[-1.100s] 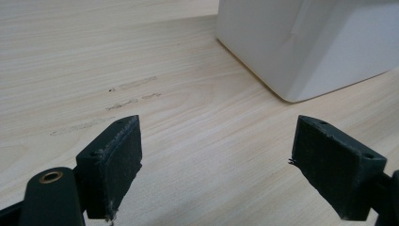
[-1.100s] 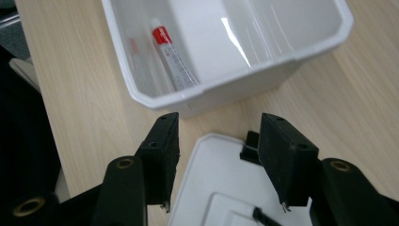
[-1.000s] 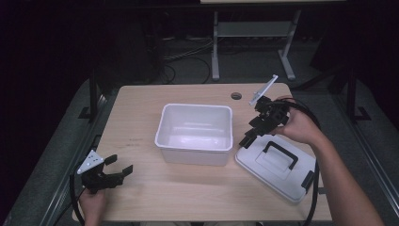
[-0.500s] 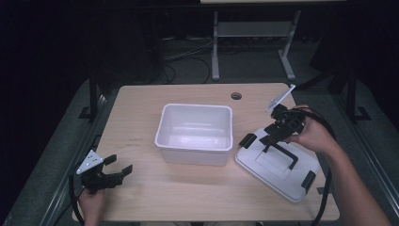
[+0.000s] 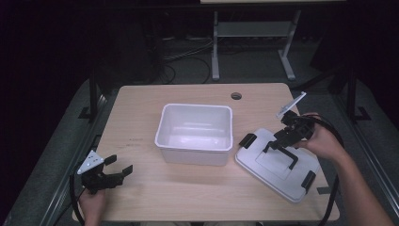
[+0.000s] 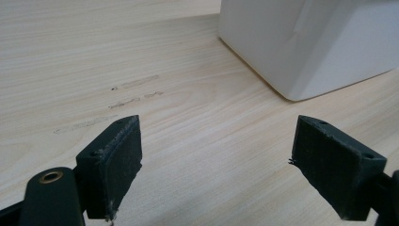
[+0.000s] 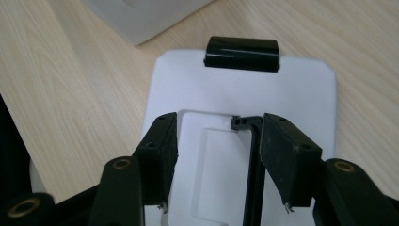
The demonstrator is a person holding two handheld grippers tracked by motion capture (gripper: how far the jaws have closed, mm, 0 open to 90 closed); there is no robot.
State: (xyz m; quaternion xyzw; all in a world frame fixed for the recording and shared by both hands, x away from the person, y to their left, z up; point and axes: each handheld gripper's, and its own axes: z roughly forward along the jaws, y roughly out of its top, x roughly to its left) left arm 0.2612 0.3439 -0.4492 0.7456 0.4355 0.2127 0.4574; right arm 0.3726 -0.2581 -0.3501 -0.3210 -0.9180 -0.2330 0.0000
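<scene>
A white open bin (image 5: 196,133) sits near the middle of the wooden bench (image 5: 188,197), and its white lid (image 5: 275,165) lies flat toward the bench's right edge, just beside the bin and turned at an angle to it. The lid carries a black handle (image 5: 281,151) across its recessed centre and a black latch at each short end (one latch (image 7: 242,53) shows clearly in the right gripper view, at the lid's far edge).

The right gripper (image 5: 281,137), held in the person's right hand (image 5: 324,139), is low over the lid. In the right gripper view its jaws stand partly open, astride one end of the handle (image 7: 253,155); the handle bar runs just inside one jaw, and whether they touch cannot be told.

The left gripper (image 5: 118,168) rests near the bench's front left corner, held by the left hand (image 5: 91,202), well apart from the bin. Its jaws are spread wide with only bare wood between them, and a corner of the bin (image 6: 310,42) shows beyond.
</scene>
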